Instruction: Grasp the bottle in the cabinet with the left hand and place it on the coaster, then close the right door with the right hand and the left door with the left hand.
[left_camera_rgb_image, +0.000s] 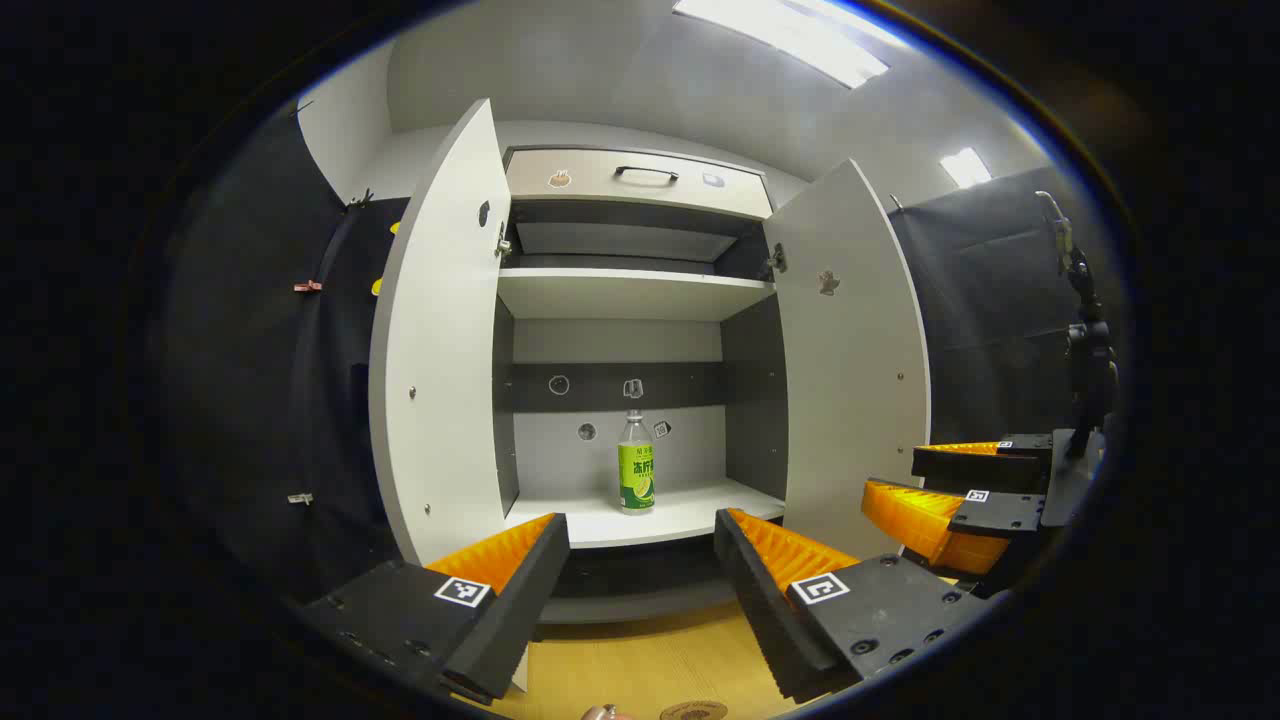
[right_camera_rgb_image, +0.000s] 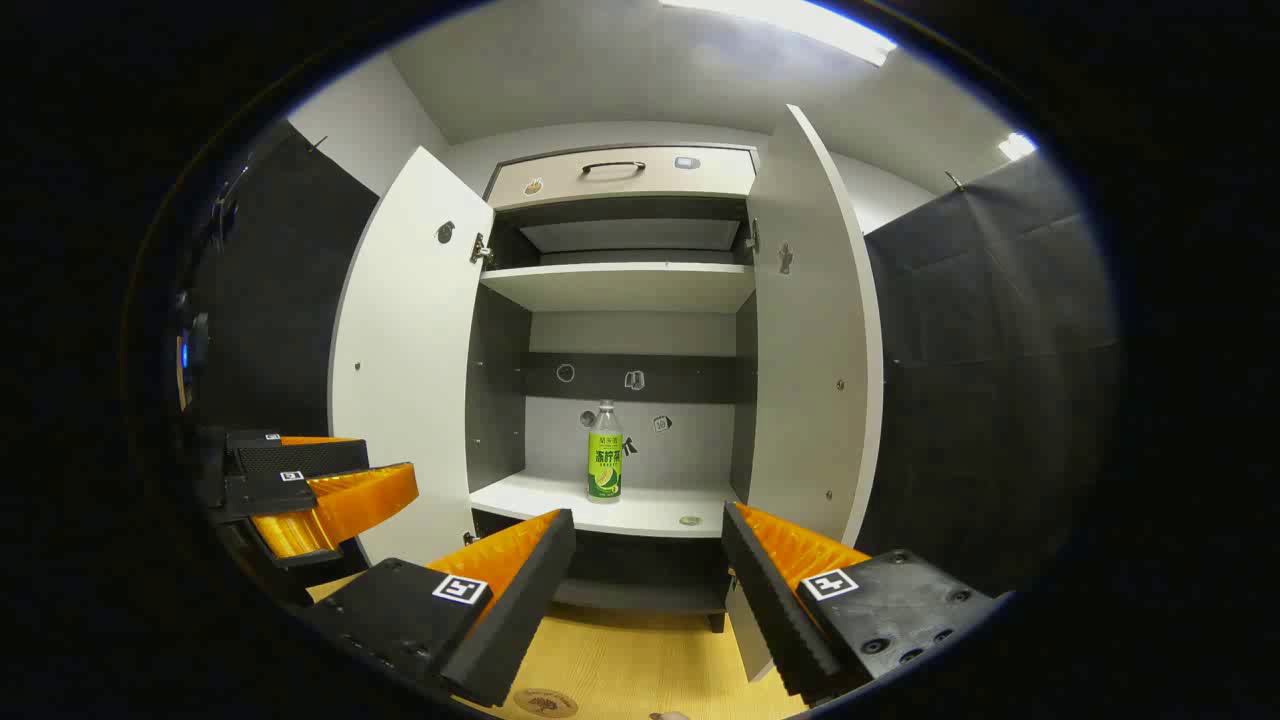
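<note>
A clear bottle (left_camera_rgb_image: 635, 465) with a green label stands upright on the lower shelf (left_camera_rgb_image: 640, 515) of the open cabinet; the right gripper view has the bottle (right_camera_rgb_image: 604, 455) too. Both white doors, left door (left_camera_rgb_image: 440, 340) and right door (left_camera_rgb_image: 850, 360), stand wide open. My left gripper (left_camera_rgb_image: 640, 600) is open, in front of the cabinet and short of the shelf. My right gripper (right_camera_rgb_image: 645, 600) is open as well, level with the shelf front, and appears as the right gripper (left_camera_rgb_image: 950, 500) beside the right door. A round brown coaster (left_camera_rgb_image: 693, 711) lies on the wooden table below; the coaster (right_camera_rgb_image: 545, 702) also sits by my right gripper.
An upper shelf (left_camera_rgb_image: 630, 292) and a drawer with a dark handle (left_camera_rgb_image: 645, 175) sit above the bottle. The wooden tabletop (left_camera_rgb_image: 650, 665) runs in front of the cabinet. A small round object (left_camera_rgb_image: 603, 712) lies next to the coaster. A stand (left_camera_rgb_image: 1085, 340) rises at the far right.
</note>
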